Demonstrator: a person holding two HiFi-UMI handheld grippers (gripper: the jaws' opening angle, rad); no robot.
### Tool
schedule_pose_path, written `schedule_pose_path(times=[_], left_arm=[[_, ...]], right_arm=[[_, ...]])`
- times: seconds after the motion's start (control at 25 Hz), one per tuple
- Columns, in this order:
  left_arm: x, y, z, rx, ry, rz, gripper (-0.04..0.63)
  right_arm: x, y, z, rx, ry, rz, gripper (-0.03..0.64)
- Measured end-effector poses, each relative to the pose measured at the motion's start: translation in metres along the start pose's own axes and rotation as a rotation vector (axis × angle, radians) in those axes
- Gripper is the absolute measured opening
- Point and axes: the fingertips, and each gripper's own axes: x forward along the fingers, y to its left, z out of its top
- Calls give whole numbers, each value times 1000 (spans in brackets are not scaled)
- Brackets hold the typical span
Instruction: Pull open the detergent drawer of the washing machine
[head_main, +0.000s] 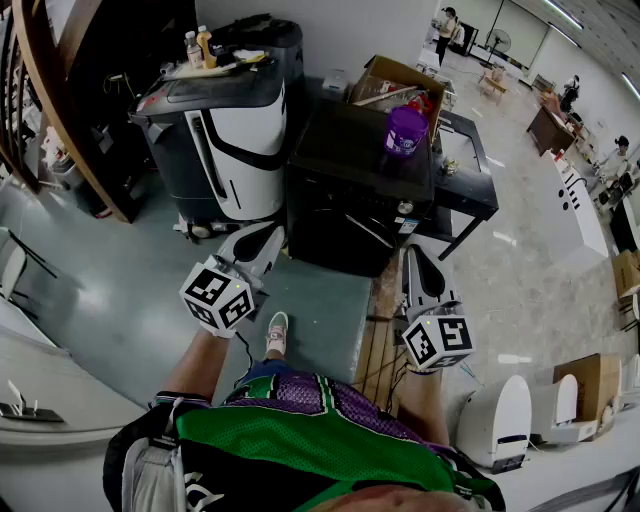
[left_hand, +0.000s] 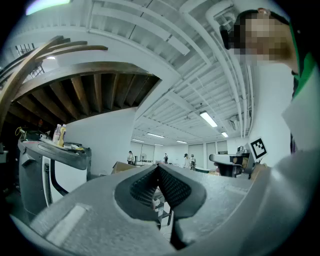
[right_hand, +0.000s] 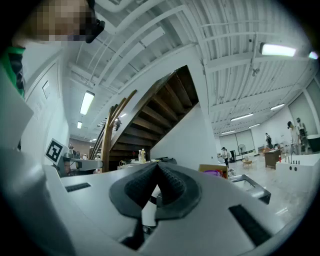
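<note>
With the left hand-held gripper (head_main: 268, 238) and right hand-held gripper (head_main: 417, 256) both closed on nothing, one should spread its jaws before reaching the washing machine (head_main: 350, 200) just ahead, whose drawer I cannot make out.

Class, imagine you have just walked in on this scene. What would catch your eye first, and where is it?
The purple container stands out most, sitting on top of the black washing machine in the middle of the head view. Next come the left gripper and right gripper, both shut and empty, held in front of that machine. To its left stands a grey-and-white appliance with bottles on top.
</note>
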Motion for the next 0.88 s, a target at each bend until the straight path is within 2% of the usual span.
schedule_pose_path(times=[0.56, 0.88], left_arm=[[13, 1, -2, 2, -2, 0, 17], [7, 14, 2, 12, 9, 29, 17]], right_arm=[[9, -6, -3, 2, 5, 4, 0], [22, 12, -2, 14, -8, 73, 0]])
